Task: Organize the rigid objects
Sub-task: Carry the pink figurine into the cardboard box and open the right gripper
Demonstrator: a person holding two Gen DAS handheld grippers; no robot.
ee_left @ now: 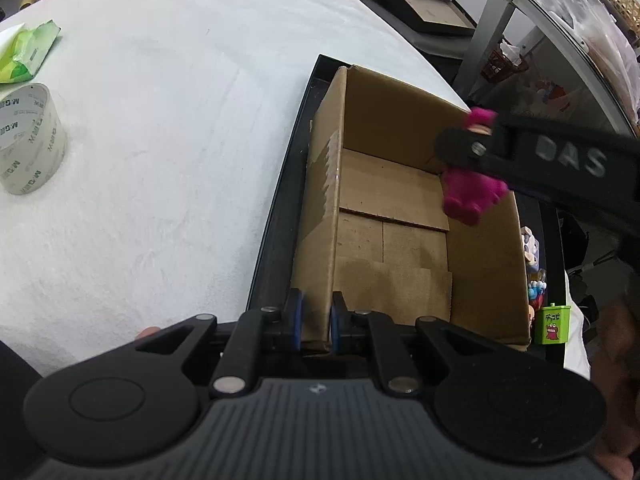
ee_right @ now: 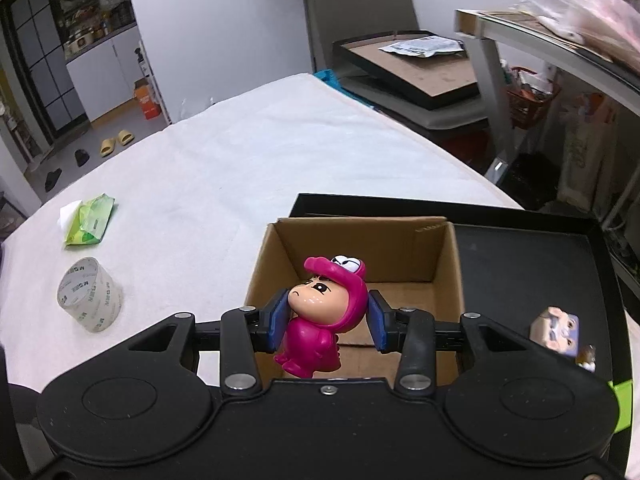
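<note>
A magenta toy figure (ee_right: 316, 340) in a dinosaur hood hangs over the open cardboard box (ee_right: 360, 248), gripped at its head by my right gripper (ee_right: 328, 320). In the left wrist view the same figure (ee_left: 472, 194) sits by the box's far right wall, under the right gripper (ee_left: 476, 138). My left gripper (ee_left: 317, 320) is shut on the near left wall of the box (ee_left: 396, 208). The box stands in a black tray (ee_left: 276, 240) and holds nothing on its floor.
A tape roll (ee_right: 90, 294) and a green tissue pack (ee_right: 88, 220) lie on the white tablecloth to the left. Several small toys (ee_left: 534, 276), a green toy box (ee_left: 554, 326) and a blue-white figure (ee_right: 556, 330) sit right of the box. A chair and shelves stand beyond.
</note>
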